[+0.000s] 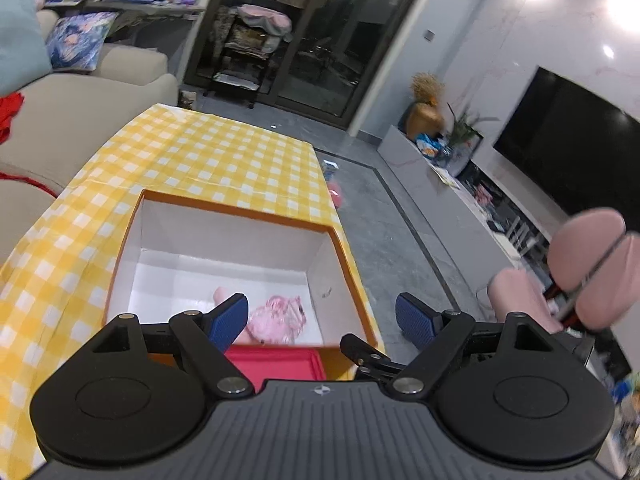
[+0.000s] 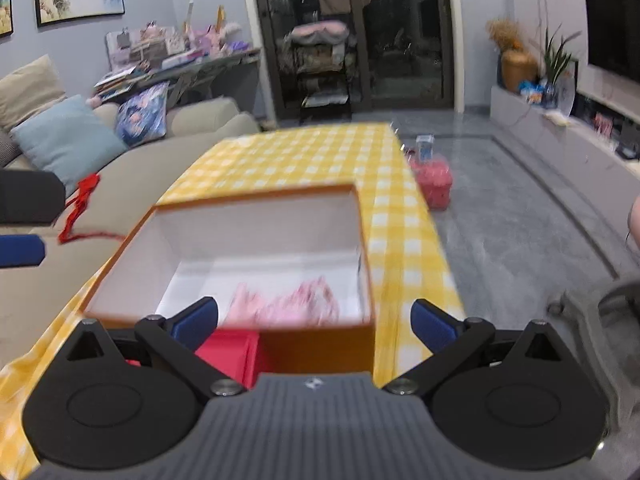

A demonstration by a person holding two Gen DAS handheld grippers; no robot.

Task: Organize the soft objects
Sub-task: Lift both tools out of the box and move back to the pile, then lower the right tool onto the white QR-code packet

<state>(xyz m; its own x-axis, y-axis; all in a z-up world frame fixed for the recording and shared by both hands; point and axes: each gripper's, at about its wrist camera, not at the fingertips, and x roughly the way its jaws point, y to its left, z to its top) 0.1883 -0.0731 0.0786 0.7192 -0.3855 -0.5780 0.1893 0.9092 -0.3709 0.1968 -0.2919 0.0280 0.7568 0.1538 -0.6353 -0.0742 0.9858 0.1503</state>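
Observation:
An open orange box with a white inside (image 1: 132, 236) stands on the yellow checked tablecloth (image 1: 208, 152). Pink soft objects (image 1: 278, 318) lie on its floor near the front right corner. My left gripper (image 1: 322, 318) is open and empty, above the box's near edge. In the right wrist view the same box (image 2: 362, 220) holds the pink soft objects (image 2: 296, 302), blurred. My right gripper (image 2: 316, 322) is open and empty, just in front of the box's near wall. The left gripper's finger (image 2: 20, 250) shows at the far left edge.
A red flat box (image 1: 276, 362) sits against the orange box's near side, also seen in the right wrist view (image 2: 230, 354). A beige sofa (image 2: 132, 160) with cushions and a red cloth (image 2: 80, 204) is left. A pink chair (image 1: 576, 272) and TV unit stand right. A red basket (image 2: 434, 180) is on the floor.

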